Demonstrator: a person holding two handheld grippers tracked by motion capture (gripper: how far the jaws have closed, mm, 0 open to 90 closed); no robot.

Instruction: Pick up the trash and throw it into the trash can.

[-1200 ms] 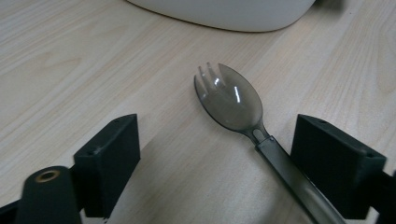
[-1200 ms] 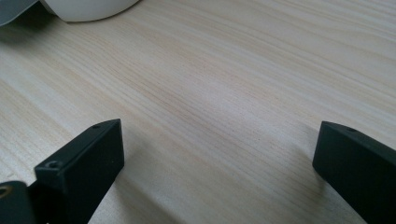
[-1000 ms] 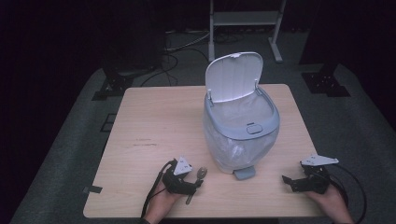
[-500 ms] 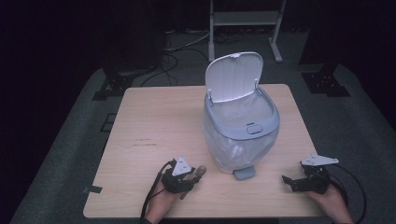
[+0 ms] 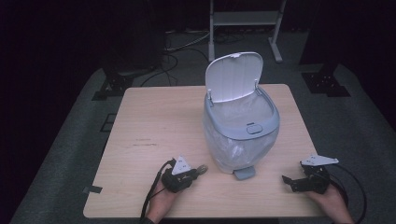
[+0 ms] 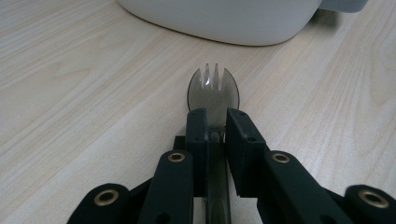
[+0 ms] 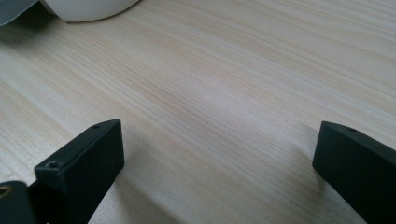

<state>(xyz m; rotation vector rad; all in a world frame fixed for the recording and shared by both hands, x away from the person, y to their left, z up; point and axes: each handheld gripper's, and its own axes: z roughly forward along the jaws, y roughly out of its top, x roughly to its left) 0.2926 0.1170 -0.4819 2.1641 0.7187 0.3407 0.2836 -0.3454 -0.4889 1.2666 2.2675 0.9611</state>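
Note:
A smoky translucent spork [image 6: 214,91] lies on the wooden table [image 5: 159,121], its tines toward the base of the bin [image 6: 224,18]. My left gripper [image 6: 216,119] has just been closing, and its jaws now pinch the spork's neck from both sides. In the high view this gripper [image 5: 192,173] rests near the front edge, with the spork [image 5: 202,168] poking toward the bin's pedal [image 5: 244,173]. My right gripper [image 5: 290,181] sits at the front right, open wide with only bare wood between its jaws [image 7: 217,140].
A grey-white pedal bin [image 5: 240,135] with a clear liner stands mid-table, its lid [image 5: 233,77] raised toward the back. Its base corner [image 7: 84,9] shows at the upper left of the right gripper view. Dark floor, cables and a metal stand surround the table.
The left gripper's jaws have drawn together onto the spork. Both hands and the bin have stayed where they were.

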